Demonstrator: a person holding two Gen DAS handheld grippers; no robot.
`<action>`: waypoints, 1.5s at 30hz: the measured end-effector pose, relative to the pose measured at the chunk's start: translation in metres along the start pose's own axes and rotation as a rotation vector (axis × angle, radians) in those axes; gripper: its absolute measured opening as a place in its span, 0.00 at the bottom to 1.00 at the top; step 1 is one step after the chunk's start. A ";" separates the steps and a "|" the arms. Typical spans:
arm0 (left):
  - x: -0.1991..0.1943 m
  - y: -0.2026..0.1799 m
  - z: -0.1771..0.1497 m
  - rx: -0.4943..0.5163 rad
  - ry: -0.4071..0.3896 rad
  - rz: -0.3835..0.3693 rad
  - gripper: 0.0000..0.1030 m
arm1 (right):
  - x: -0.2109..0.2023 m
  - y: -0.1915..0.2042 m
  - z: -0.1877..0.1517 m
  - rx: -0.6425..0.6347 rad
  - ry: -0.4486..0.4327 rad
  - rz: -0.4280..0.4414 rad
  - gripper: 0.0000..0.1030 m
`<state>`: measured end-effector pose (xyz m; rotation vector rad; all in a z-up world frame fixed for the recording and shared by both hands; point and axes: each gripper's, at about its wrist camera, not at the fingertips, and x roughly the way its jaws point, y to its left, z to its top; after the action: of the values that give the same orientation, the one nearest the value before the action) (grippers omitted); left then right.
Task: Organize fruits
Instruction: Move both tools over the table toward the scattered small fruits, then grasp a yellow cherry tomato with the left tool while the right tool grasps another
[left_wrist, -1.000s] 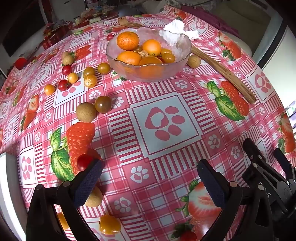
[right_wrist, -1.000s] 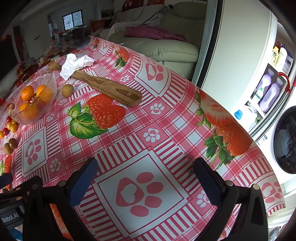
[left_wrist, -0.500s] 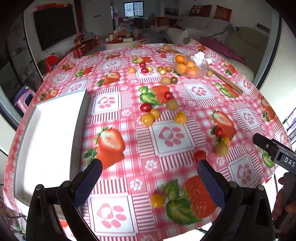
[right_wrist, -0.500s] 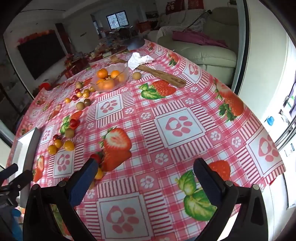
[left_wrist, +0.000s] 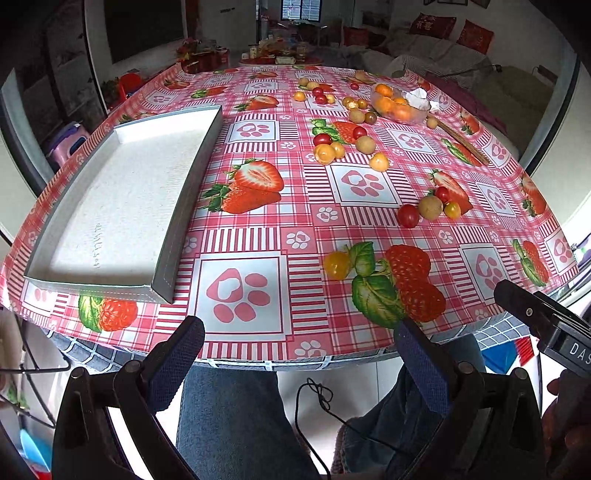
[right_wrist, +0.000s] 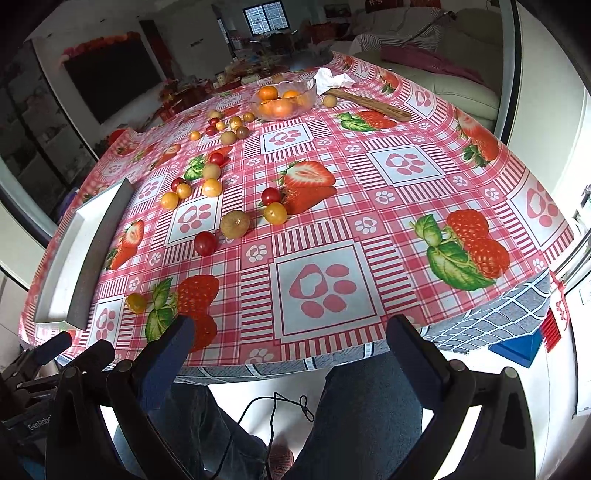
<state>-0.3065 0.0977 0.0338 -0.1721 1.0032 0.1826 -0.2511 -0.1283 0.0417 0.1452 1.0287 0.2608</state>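
Observation:
Several small fruits lie loose on the strawberry-print tablecloth (left_wrist: 295, 229): red cherry tomatoes (left_wrist: 407, 215), yellow ones (left_wrist: 337, 264) and brown longans (left_wrist: 430, 206). A glass bowl (left_wrist: 400, 107) holds oranges at the far right; it also shows in the right wrist view (right_wrist: 284, 99). An empty white tray (left_wrist: 122, 199) sits at the left. My left gripper (left_wrist: 301, 365) is open and empty, held off the table's near edge above the person's lap. My right gripper (right_wrist: 288, 354) is open and empty there too.
A long wooden piece (right_wrist: 369, 103) and a crumpled white tissue (right_wrist: 332, 79) lie beside the bowl. The table's near edge (left_wrist: 280, 360) is just beyond both grippers. Jeans-clad legs (left_wrist: 229, 421) and a thin cable (left_wrist: 317, 398) are below. A sofa (right_wrist: 454, 55) stands at the far right.
Both grippers have pulled back a long way from beside the bowl to beyond the table's near edge. The whole table and tray have come into view. Both stayed open.

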 end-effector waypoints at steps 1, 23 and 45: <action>-0.001 0.000 -0.002 0.002 0.003 -0.006 1.00 | 0.001 0.000 -0.003 0.001 0.007 -0.002 1.00; -0.026 0.006 -0.058 -0.002 0.024 -0.065 1.00 | -0.025 0.016 -0.046 0.004 -0.083 0.009 1.00; 0.030 -0.016 0.023 0.062 -0.037 0.077 1.00 | 0.022 -0.010 0.019 -0.006 0.019 0.012 1.00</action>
<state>-0.2682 0.0895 0.0216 -0.0734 0.9783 0.2242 -0.2226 -0.1314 0.0305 0.1439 1.0460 0.2766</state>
